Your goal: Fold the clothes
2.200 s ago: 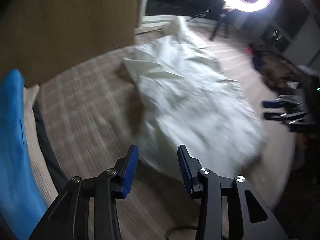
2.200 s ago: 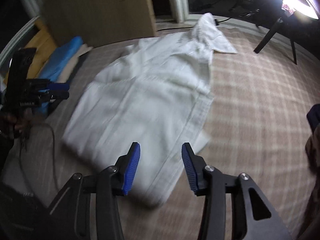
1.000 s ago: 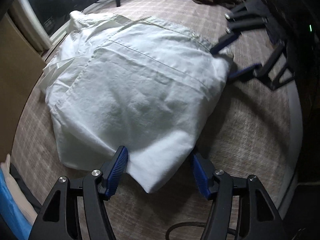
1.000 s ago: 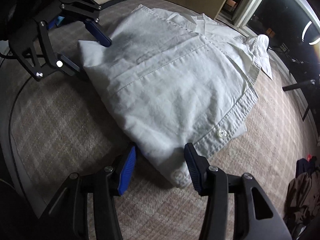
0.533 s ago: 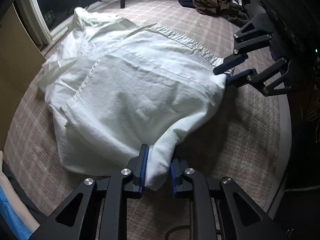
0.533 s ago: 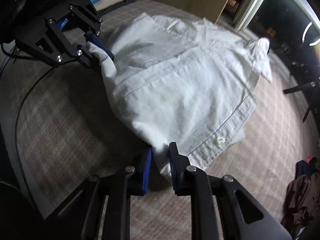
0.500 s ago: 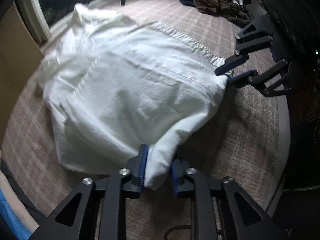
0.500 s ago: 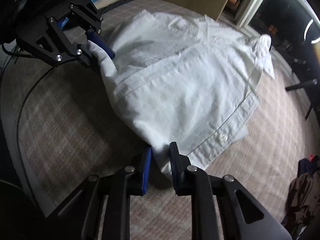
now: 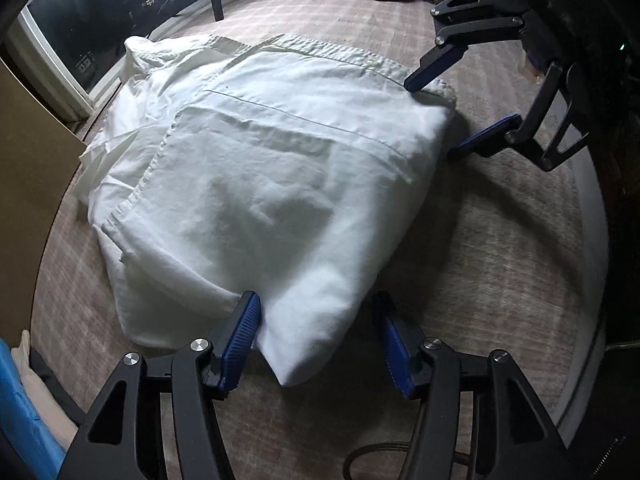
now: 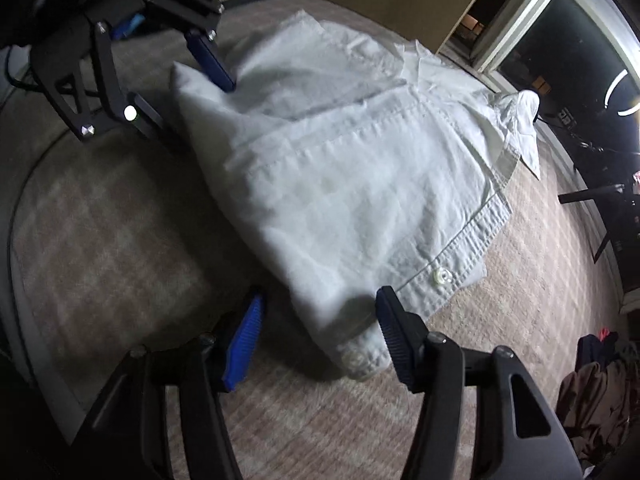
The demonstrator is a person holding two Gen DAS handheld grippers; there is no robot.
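Both grippers, L (image 9: 316, 340) & R (image 10: 318, 336), jaws spread at near corners of half-folded white cotton shirt (image 9: 280, 168); next needs fresh grip.

Bare carpet (image 9: 500, 264) beside white shirt (image 9: 280, 168)

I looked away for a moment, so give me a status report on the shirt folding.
Left gripper open, right gripper open. White button-up cotton shirt folded on the carpet, one near corner between each pair of fingers. Nothing in the way.

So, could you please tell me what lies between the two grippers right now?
The folded edge of the white shirt spans from the left gripper to the right gripper, both with jaws open; the left wrist view shows it.
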